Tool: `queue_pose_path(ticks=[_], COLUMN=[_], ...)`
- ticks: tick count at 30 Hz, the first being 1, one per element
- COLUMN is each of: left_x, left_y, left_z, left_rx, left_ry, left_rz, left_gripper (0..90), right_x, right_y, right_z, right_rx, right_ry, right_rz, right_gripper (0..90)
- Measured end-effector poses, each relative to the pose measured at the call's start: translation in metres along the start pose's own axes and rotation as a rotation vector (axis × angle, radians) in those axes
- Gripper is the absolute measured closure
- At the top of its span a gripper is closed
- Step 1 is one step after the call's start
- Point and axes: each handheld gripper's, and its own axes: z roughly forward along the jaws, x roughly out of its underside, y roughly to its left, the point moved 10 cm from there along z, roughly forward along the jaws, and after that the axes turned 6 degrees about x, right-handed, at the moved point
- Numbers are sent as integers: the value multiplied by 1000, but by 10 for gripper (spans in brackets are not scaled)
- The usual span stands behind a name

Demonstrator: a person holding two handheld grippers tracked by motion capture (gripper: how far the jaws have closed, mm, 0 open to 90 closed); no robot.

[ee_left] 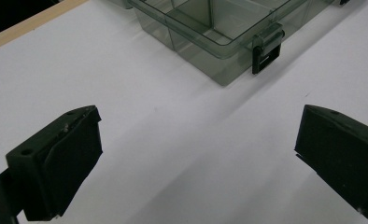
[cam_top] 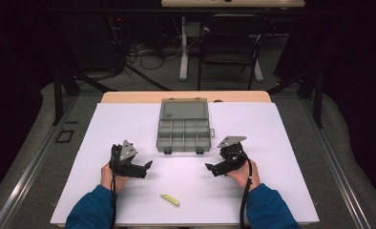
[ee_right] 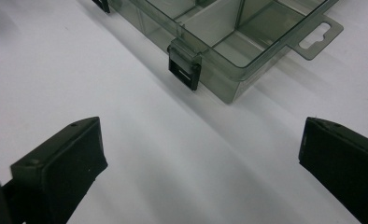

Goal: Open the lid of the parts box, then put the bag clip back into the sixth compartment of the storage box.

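A translucent grey plastic compartment box (cam_top: 184,135) is lying open at the middle of the white table sheet (cam_top: 272,143) (lid folded back, black latches facing the person). The left gripper (cam_top: 148,167) and right gripper (cam_top: 209,168) are hovering just before it, both gaping wide, clasping nothing. A small yellow stick (cam_top: 170,200) is lying nearer the person.

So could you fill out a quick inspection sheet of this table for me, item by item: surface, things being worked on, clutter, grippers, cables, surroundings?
Surface: white sheet over a wooden table; no spills seen.
Job's things: clear compartment box, lid open and lying back, compartments look empty; two black latches on its near edge.
Clutter: one small yellow-green item near the front edge.
Grippers: left gripper and right gripper both open, holding nothing, pointing inward in front of the box.
Cables: one cable trails from each gripper along the forearms.
Surroundings: dark room, frame legs and tangled wires on the floor behind.
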Motion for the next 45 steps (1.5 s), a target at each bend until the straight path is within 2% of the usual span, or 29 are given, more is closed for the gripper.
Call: queue_pose_path(ticks=[1, 5, 6, 9, 11, 13, 15, 19, 24, 27, 36, 42, 45], left_x=[0, 0, 0, 0, 0, 0, 0, 0, 0, -1, -2, -3, -3], left_y=[0, 0, 1, 1, 1, 1, 1, 1, 2, 2, 2, 3, 3], left_z=[0, 0, -1, -1, -1, -1, -1, -1, 0, -1, -2, -3, -3], left_rx=[-1, -2, -2, -3, -3, -3, -3, -6, -6, -8, -10, -16, -18], left_ry=[0, -9, -10, -16, -19, -24, -26, -26, -20, -29, -43, -49, -51], left_rz=[0, -4, -4, -8, -11, -14, -15, -13, -14, -16, -24, -25, -26], left_gripper=[1, 1, 1, 1, 1, 1, 1, 1, 1, 1, 1, 1, 1], right_x=[-1, 0, -2, -3, -4, -3, -5, -3, -9, -11, -17, -20, -21], right_y=[1, 4, 5, 6, 8, 11, 14, 21, 31, 39, 68, 92, 99], right_z=[-1, -4, -4, -6, -6, -8, -7, -9, -9, -9, -9, -8, -6], right_rx=[2, 2, 4, 11, 5, 4, -3, -15, -29, -45, -99, -134, -143], right_ry=[-12, 6, -11, -10, -15, 3, -10, 21, 15, 12, 50, 58, 62], right_rz=[2, 2, 9, 6, 10, 6, 8, -2, -1, -5, -45, -86, -102], right_gripper=[0, 0, 0, 0, 0, 0, 0, 0, 0, 0, 0, 0, 0])
